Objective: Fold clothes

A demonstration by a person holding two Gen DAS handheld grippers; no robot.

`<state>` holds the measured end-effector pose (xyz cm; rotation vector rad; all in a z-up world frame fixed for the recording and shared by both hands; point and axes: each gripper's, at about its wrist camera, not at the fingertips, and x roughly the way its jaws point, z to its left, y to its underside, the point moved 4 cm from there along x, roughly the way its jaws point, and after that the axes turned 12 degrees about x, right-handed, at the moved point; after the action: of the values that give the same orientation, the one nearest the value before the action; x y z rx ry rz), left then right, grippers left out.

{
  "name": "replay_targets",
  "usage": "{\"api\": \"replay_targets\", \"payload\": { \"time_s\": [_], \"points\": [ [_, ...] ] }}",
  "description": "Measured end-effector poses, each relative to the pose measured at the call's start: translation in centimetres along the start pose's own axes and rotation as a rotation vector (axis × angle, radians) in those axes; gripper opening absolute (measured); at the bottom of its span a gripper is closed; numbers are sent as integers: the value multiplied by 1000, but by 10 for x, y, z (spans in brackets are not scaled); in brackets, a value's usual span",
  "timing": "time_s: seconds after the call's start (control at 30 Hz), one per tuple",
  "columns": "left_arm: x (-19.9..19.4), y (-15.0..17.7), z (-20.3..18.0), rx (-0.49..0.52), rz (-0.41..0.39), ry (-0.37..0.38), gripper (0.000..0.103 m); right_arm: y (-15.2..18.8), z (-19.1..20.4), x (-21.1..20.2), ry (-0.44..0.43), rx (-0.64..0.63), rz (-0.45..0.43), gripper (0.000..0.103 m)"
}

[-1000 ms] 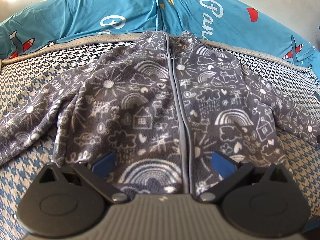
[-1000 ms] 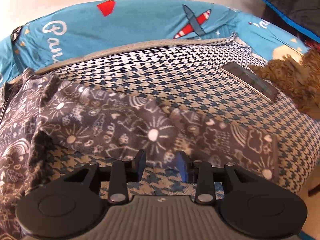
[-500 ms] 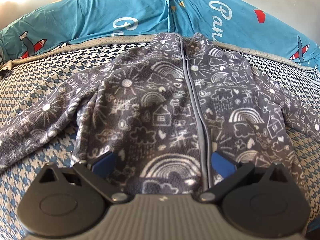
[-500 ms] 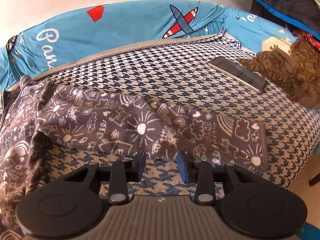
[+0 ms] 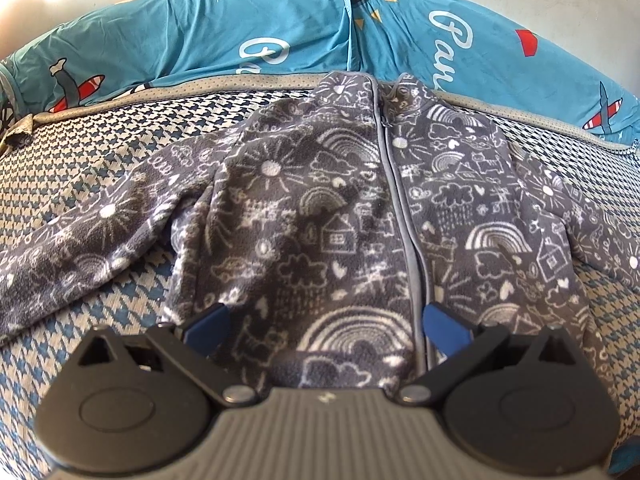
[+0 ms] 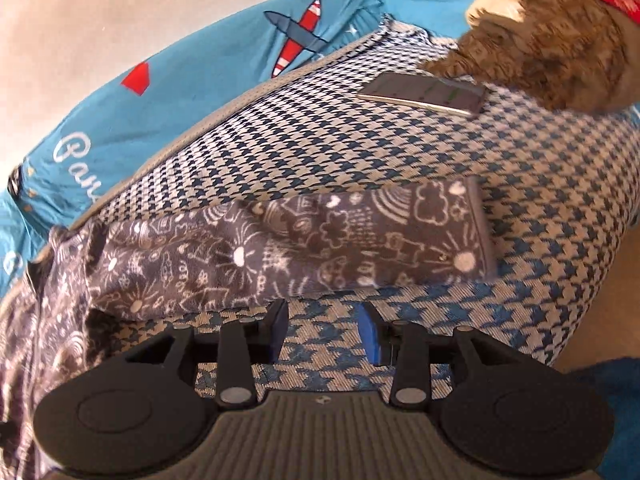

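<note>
My left gripper [image 5: 324,326] gapes above the soft, floppy jacket [image 5: 340,216]; my right gripper [image 6: 323,330], opening, empty, nears its cuff [image 6: 478,232], my likeliest hold.

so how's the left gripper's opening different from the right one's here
The left gripper is spread wide over the jacket hem; the right gripper stands much narrower, jaws opening. Fleece lies between the left's fingers; only houndstooth cover lies between the right's, the sleeve just ahead. Neither grips anything.
</note>
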<state>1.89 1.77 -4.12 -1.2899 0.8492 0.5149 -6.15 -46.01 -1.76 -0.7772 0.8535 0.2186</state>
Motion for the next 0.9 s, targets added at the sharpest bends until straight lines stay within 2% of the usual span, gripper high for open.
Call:
{"api": "replay_targets", "payload": {
  "time_s": [0.17, 0.37, 0.63, 0.9],
  "points": [
    [1, -2, -4, 2, -1, 8, 103, -4, -19, -3, -34, 91, 8, 37],
    [1, -3, -10, 13, -4, 10, 103, -8, -28, 2, -5, 147, 8, 37],
    [2, -2, -8, 4, -3, 5, 103, -7, -31, 12, -18, 208, 26, 38],
    [5, -3, -12, 17, 1, 7, 103, -17, -42, 21, -41, 353, -18, 42]
  ]
}}
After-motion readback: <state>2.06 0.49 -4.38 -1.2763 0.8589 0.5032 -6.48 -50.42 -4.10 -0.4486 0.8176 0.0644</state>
